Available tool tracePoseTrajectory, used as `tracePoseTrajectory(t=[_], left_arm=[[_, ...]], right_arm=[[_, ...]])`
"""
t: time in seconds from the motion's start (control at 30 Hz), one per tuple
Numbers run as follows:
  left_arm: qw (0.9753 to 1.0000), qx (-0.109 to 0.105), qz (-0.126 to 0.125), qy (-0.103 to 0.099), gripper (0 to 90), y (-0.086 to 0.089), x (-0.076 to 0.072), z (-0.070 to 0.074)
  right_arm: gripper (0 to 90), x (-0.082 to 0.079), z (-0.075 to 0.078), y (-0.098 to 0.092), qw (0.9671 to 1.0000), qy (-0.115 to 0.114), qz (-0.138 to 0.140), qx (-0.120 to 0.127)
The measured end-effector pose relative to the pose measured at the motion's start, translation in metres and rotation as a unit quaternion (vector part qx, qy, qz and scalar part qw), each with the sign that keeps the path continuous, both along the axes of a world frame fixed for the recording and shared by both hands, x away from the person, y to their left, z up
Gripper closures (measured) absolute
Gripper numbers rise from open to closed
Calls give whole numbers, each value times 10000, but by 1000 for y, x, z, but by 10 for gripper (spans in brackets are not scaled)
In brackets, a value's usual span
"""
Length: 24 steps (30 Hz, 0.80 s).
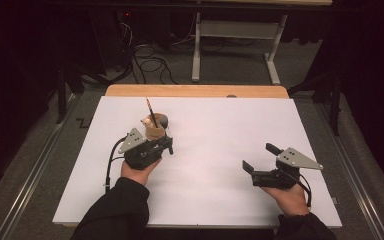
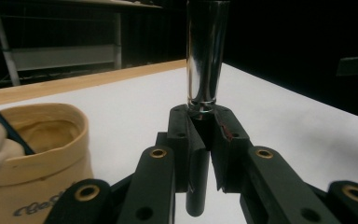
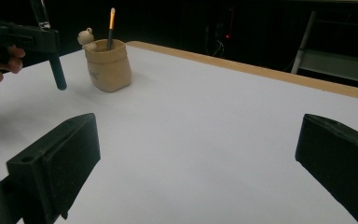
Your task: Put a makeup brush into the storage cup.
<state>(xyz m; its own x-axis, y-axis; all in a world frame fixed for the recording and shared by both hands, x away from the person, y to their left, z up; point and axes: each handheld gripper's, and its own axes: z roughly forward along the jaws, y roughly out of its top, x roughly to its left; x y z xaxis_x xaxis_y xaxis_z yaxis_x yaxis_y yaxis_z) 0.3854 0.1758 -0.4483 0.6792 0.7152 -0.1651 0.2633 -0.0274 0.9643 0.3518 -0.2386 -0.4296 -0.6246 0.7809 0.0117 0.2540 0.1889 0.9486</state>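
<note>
**Pen held upright beside the holder, ready to drop in**

The left gripper (image 2: 205, 140) had its jaws closed narrow on a pen (image 2: 206, 56), clamped at the waist where the shiny chrome upper barrel met the matte black lower part. The black lower end hung below the jaws, clear of the table; the chrome end stood above. The pen looked close to upright in the left gripper view.

Just beside the jaws sat the tan holder (image 2: 42, 149), a small sack-shaped cup with a little animal figure (image 1: 145, 121) on its rim. One orange-tipped pencil (image 3: 111, 28) already stood in it, leaning. In the high view the left gripper (image 1: 167, 142) was near the holder (image 1: 155, 132), on the side toward the person; whether the two touched could not be told.

The right gripper (image 1: 260, 159) rested well apart on the white table (image 1: 220, 130), jaws spread wide and empty.

Judgement: the step in hand was placing the pen in the holder. To do it well, lift until the black tip clears the rim, move across over the mouth on the side away from the pencil, keep the barrel vertical, lower until the tip is well inside, then release. The holder looked light; a nudge on the rim could tip it, so the free gripper might steady it.
</note>
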Motion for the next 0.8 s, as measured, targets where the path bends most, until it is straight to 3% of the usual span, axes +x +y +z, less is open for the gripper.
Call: tracePoseTrajectory(t=[0.57,0.8], left_arm=[[9978,-24,658,-66,789,43,6,5],[9970,-71,769,-101,789,51,7,8]], right_arm=[[6,-2,-3,-10,9999,26,-102,-8],[6,-3,-6,-9,9999,29,-75,-74]])
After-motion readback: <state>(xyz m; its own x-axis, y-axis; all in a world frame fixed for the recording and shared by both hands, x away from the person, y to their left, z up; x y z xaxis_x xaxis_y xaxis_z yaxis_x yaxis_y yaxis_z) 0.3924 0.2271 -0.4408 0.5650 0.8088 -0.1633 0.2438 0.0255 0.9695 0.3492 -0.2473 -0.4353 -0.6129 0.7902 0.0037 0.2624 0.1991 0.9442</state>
